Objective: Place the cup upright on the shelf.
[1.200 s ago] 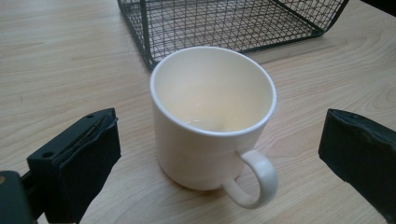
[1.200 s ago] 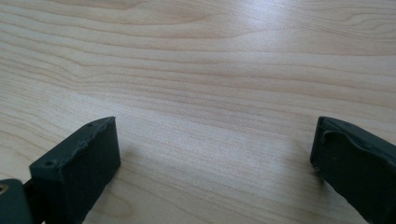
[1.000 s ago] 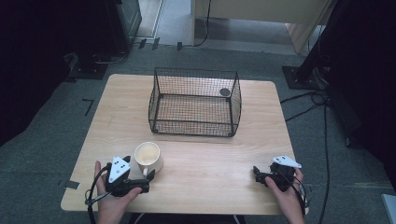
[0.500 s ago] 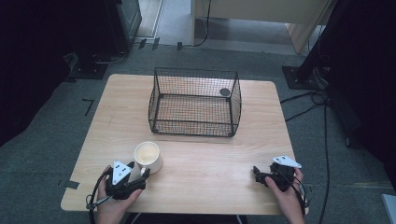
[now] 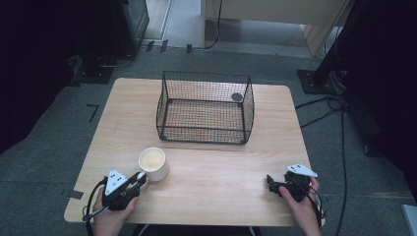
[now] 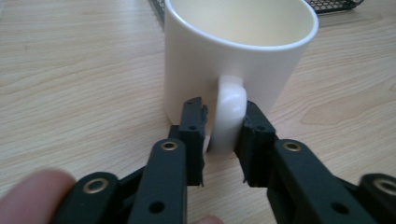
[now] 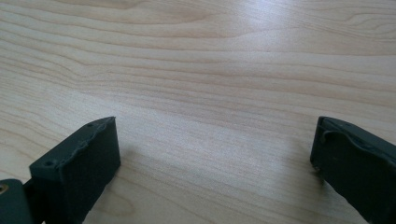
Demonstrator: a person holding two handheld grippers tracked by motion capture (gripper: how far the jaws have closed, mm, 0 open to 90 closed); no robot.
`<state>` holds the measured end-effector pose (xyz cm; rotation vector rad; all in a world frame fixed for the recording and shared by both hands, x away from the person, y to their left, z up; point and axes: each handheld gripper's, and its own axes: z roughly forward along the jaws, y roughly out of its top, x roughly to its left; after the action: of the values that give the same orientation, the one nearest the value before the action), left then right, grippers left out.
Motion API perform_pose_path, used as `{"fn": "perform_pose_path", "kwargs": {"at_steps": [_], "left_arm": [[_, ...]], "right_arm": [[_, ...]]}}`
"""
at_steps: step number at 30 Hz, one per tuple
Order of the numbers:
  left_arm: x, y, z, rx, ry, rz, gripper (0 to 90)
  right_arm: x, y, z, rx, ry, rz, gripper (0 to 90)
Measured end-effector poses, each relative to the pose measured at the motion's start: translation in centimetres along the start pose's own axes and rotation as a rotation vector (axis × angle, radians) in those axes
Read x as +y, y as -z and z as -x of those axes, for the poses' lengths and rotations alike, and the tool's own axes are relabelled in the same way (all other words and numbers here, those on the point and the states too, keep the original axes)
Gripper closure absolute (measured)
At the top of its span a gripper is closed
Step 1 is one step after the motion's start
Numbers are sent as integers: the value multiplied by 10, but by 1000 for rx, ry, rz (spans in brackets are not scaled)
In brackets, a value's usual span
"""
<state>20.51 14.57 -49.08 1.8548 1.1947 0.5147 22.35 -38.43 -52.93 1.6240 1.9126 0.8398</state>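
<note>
Mug (image 5: 153, 164) of cream-white colour stands upright on the table (image 5: 221, 172), near the front-left part, in front of the black wire basket (image 5: 205, 106) and apart from it. Its handle (image 6: 229, 116) points toward the person. Left tool (image 5: 139, 178) has just been closing its jaws, and in the left gripper view they now stand one on each side of the handle, the black pads (image 6: 194, 123) pressing against it, so this tool is pinching the mug by the handle. A fingertip of the person shows at the lower left corner of that view. Right tool (image 5: 271, 183) rests low over the front-right part of the table, well apart from the mug; in the right gripper view its two jaws are spread wide with bare wood between them. Inside the basket, at its far right corner, lies a small dark round object (image 5: 237, 97); what it is I cannot tell.
</note>
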Motion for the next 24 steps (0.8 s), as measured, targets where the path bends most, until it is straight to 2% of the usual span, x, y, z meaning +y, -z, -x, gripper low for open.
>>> {"fn": "perform_pose_path", "kwargs": {"at_steps": [2,6,11,16,21,24], "left_arm": [[1,1,0,-6,-12,5,784],[3,4,-4,-19,12,40,809],[4,7,-6,-16,2,59,811],[8,10,-2,3,-36,77,812],[13,14,1,14,-49,115,812],[17,16,2,5,-51,125,813]], "right_arm": [[0,0,0,0,0,0,10],[0,0,0,0,1,0,10],[0,0,0,0,0,0,10],[0,0,0,0,1,0,10],[0,0,0,0,0,0,10],[0,0,0,0,1,0,10]]}}
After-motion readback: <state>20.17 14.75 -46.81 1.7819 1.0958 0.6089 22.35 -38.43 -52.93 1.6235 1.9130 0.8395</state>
